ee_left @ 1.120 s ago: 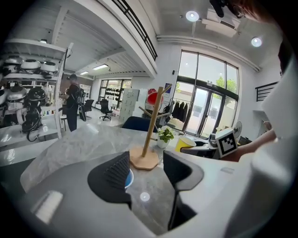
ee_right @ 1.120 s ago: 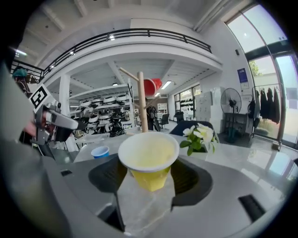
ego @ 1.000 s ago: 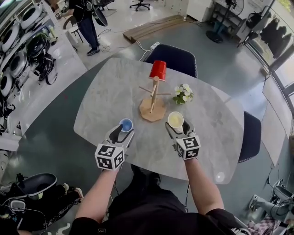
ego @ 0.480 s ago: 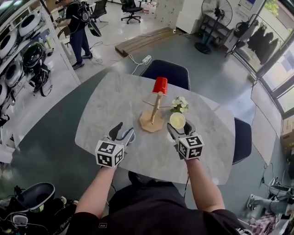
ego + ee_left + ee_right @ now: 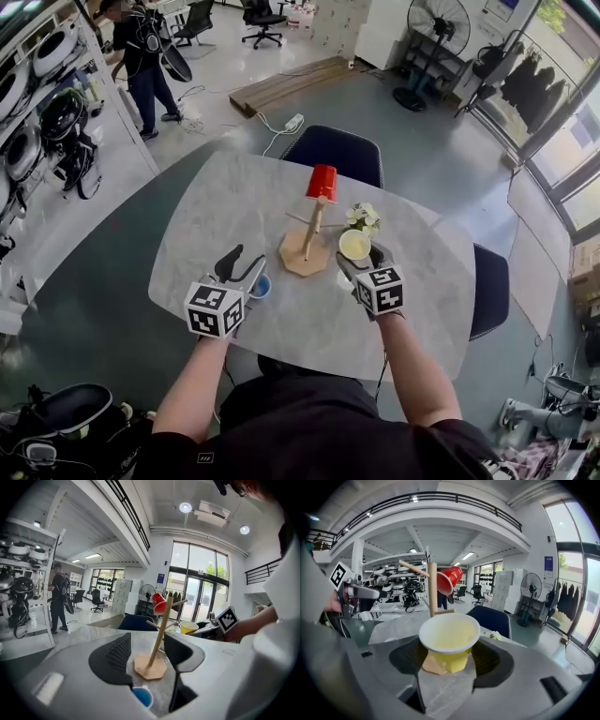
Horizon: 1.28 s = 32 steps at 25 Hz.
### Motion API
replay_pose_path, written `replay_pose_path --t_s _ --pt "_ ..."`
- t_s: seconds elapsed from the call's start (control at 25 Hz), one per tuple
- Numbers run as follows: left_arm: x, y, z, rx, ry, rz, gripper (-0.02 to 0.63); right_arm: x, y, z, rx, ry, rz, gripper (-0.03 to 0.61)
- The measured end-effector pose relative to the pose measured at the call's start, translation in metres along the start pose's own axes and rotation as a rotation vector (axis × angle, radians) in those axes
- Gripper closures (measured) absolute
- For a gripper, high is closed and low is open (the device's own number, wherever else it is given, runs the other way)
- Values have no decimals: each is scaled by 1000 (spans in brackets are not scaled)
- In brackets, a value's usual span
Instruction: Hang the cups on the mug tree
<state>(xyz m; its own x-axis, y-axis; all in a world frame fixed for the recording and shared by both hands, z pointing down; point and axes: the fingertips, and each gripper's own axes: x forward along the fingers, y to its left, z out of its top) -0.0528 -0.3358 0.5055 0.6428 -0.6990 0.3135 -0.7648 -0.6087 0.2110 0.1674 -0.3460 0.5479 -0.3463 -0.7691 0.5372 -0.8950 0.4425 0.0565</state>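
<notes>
The wooden mug tree (image 5: pixel 310 225) stands mid-table with a red cup (image 5: pixel 322 182) hung upside down on its top peg. My right gripper (image 5: pixel 357 251) is shut on a yellow cup (image 5: pixel 355 243), held upright above the table just right of the tree. In the right gripper view the yellow cup (image 5: pixel 449 639) sits between both pads, the tree (image 5: pixel 433 588) and red cup (image 5: pixel 449 579) behind it. My left gripper (image 5: pixel 242 263) hangs open over the table. A blue cup (image 5: pixel 262 287) stands on the table under its right jaw. In the left gripper view that cup (image 5: pixel 142 696) shows low beneath the open gripper (image 5: pixel 147 641).
A small bunch of white flowers (image 5: pixel 364 217) stands right of the tree, close to the yellow cup. Dark chairs sit at the far side (image 5: pixel 333 155) and right side (image 5: pixel 489 291) of the grey marble table (image 5: pixel 216 206). A person (image 5: pixel 141 56) stands far off left.
Both grippers have risen. The right one carried the yellow cup up toward the tree. The left one moved forward past the blue cup, which stayed on the table.
</notes>
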Motion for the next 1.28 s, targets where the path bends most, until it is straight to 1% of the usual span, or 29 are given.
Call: replay_pose_path --t_s 0.2,0.36,0.52,0.64,0.84,1.04,1.28 --pt "3 -4 -8 -25 2 31 385 10 -15 -3 -48 28 12 279" --pt "5 -2 -13 -53 3 50 387 13 -18 5 -133 40 20 279" --pt "6 1 -16 -63 4 55 388 17 -18 13 -208 51 34 279" --pt "6 2 -14 -72 1 58 390 18 -16 21 -304 61 42 279" --pt "5 2 -15 -77 -1 61 390 21 -1 35 -519 100 83 279" --pt "0 8 -18 -81 -1 70 390 33 18 36 -650 132 126 279" --pt "-6 16 -21 -83 0 88 390 46 35 33 -813 159 123 279"
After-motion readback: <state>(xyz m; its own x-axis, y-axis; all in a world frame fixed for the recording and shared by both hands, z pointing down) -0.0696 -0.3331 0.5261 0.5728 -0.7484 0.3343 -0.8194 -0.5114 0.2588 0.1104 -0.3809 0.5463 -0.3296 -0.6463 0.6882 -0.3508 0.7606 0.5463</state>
